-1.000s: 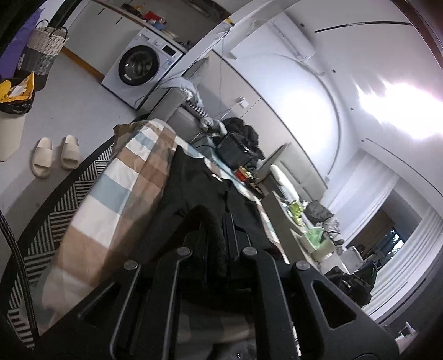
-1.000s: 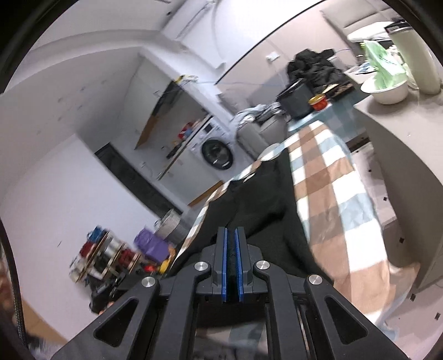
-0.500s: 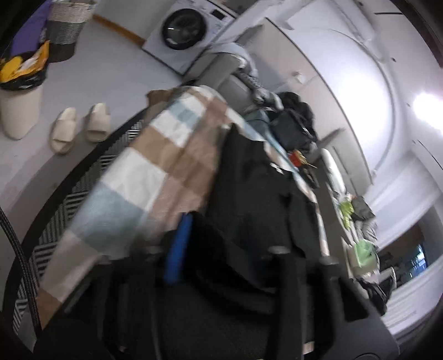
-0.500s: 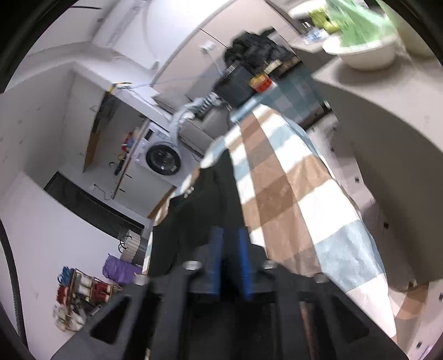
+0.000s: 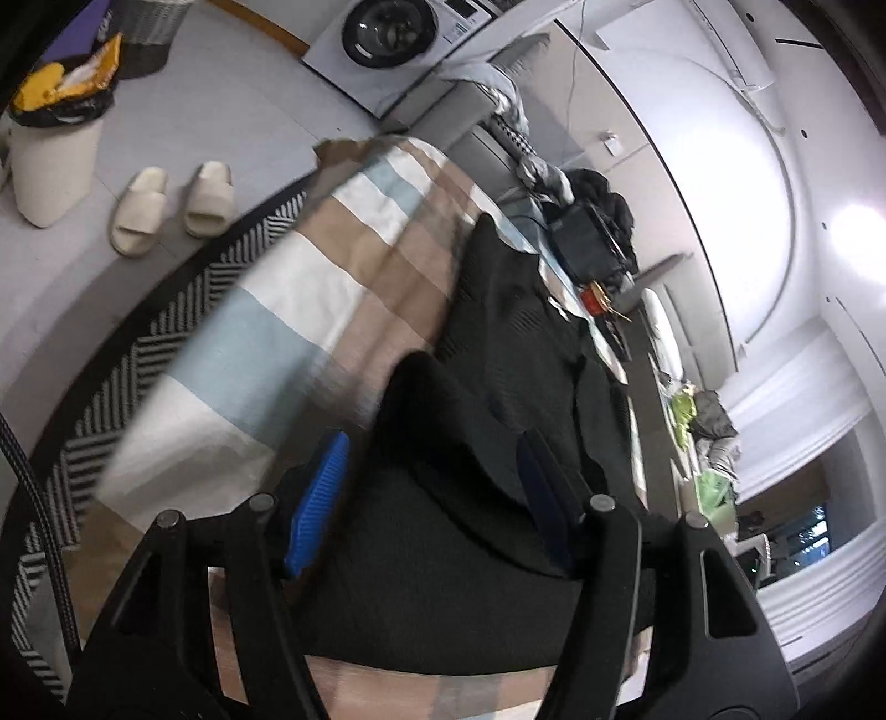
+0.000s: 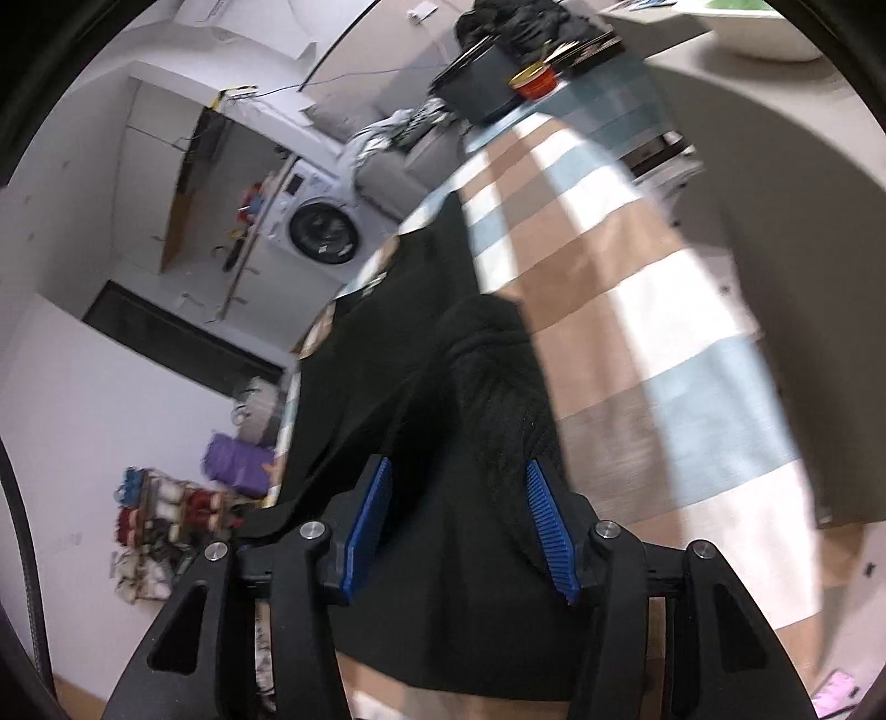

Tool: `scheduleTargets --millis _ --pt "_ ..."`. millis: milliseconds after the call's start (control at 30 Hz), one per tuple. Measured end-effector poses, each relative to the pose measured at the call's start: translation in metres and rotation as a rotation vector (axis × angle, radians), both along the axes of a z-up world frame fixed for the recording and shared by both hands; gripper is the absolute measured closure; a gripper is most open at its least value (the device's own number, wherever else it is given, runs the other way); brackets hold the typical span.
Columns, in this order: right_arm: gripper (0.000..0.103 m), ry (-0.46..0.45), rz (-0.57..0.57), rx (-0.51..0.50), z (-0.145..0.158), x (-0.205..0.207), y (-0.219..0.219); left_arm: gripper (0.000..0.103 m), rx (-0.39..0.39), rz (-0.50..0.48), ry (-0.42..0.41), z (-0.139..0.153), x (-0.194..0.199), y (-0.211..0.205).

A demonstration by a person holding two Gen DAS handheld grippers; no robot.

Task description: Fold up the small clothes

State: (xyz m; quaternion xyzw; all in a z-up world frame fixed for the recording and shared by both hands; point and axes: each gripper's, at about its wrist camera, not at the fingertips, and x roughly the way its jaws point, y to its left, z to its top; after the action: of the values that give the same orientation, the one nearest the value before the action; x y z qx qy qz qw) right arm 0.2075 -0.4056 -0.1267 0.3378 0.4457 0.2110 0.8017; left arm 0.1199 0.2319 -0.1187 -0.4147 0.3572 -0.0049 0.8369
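Observation:
A black garment lies along a table covered with a checked cloth in beige, white and pale blue. Its near end is folded over in a raised hump between the jaws of my left gripper, which is open above it. In the right wrist view the same black garment runs away from me, with a bunched fold between the blue pads of my right gripper, also open. Neither gripper holds the fabric.
A black box and a red tin sit at the table's far end. A washing machine stands against the wall. Slippers, a white bin and a zigzag rug lie left on the floor.
Both grippers were shut on the black garment a second ago; they have swung forward over it and opened, letting the fabric drop into a fold on the table.

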Motion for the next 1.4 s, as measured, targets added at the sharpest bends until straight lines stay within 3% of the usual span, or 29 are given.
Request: scheduleTargets --millis 133,433,833,1167,1233,1267,1300,1400 --pt "0.044 -0.014 0.017 -0.022 0.002 0.001 0.015 0.044 -0.012 -0.006 0.024 -0.002 0.004 -0.006" --pt "0.044 -0.023 -0.005 -0.016 0.008 -0.006 0.002 0.044 -0.07 -0.009 0.006 0.001 0.002 -0.001" --pt "0.044 -0.026 -0.006 0.003 0.005 -0.004 0.001 0.044 -0.067 -0.058 -0.015 0.014 0.017 -0.008" --pt "0.044 -0.011 0.004 0.006 -0.001 -0.004 0.005 0.044 -0.072 -0.045 0.091 -0.013 0.045 -0.003" --pt "0.044 -0.007 0.002 0.008 0.0 -0.003 0.006 0.064 -0.081 -0.04 0.083 -0.017 0.048 -0.002" --pt "0.044 -0.005 -0.002 0.007 0.001 -0.002 0.007 0.081 -0.077 -0.042 0.079 -0.018 0.049 -0.002" --pt "0.044 0.0 -0.007 0.004 0.001 -0.001 0.007 0.091 -0.067 -0.042 0.069 -0.018 0.049 -0.003" --pt "0.041 0.031 -0.026 0.022 0.0 0.004 0.008 0.096 -0.054 -0.04 0.037 -0.014 0.049 -0.004"
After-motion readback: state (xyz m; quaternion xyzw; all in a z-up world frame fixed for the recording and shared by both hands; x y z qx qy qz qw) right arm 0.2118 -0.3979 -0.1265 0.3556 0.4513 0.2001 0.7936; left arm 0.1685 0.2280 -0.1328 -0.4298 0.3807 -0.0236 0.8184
